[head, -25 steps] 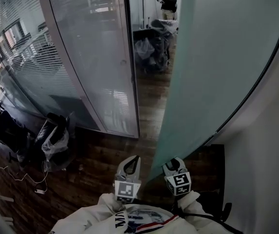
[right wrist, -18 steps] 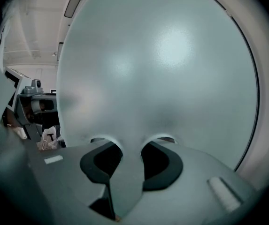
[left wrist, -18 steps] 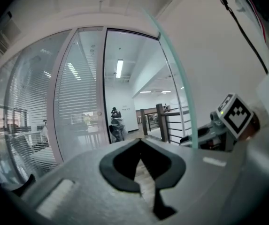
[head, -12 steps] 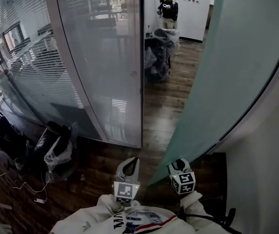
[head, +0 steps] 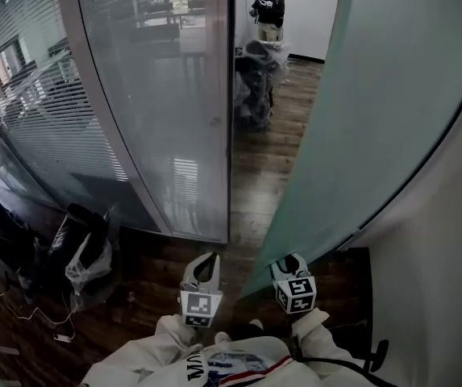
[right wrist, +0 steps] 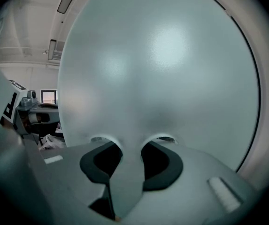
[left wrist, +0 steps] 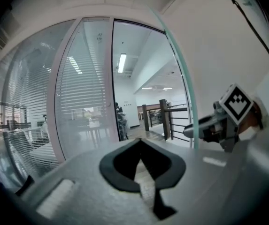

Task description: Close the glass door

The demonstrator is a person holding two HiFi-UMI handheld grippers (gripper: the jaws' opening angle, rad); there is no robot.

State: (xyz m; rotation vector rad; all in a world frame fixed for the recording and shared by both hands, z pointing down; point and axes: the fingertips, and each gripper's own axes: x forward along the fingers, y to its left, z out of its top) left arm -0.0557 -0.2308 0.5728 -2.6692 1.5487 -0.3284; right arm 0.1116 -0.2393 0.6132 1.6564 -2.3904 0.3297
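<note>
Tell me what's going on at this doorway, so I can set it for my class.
A person at a doorway holds a gripper in each hand. The right gripper is clamped on the edge of the frosted glass door, which stands partly open. The left gripper is shut and empty beside it. Another person stands in the room beyond.

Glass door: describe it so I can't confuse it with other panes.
Find the glass wall with blinds at the head view's left. Across the gap slants the glass door, its edge in the right gripper's jaws. Unlike those panes, it is plain, frosted, pale green.
</note>
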